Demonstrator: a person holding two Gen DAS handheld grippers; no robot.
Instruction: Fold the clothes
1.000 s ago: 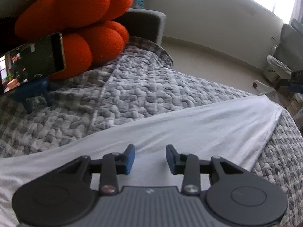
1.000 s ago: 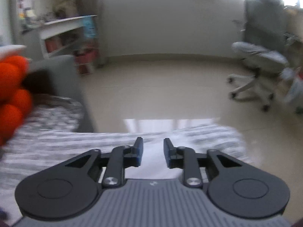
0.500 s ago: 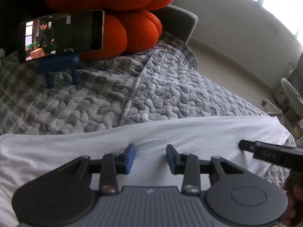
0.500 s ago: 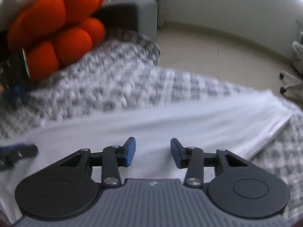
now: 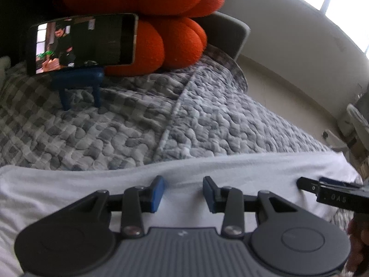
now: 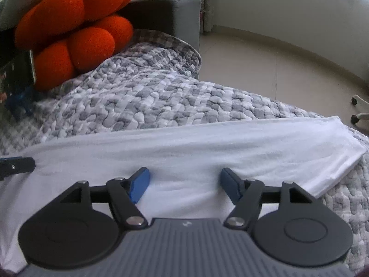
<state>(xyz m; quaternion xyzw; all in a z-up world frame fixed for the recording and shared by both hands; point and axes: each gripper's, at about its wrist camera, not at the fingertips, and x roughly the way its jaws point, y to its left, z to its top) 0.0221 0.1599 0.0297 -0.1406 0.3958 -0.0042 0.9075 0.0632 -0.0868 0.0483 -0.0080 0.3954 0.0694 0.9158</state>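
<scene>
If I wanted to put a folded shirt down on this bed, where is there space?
The widest bare stretch is the grey quilt between the white garment and the orange cushion. It is crowded by the cushion, where a phone stands on a blue stand, and near both grippers.

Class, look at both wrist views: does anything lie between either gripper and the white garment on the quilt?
Nothing visible does. The left gripper and the opening right gripper sit directly over the white garment, with only bare cloth between their fingers.
</scene>
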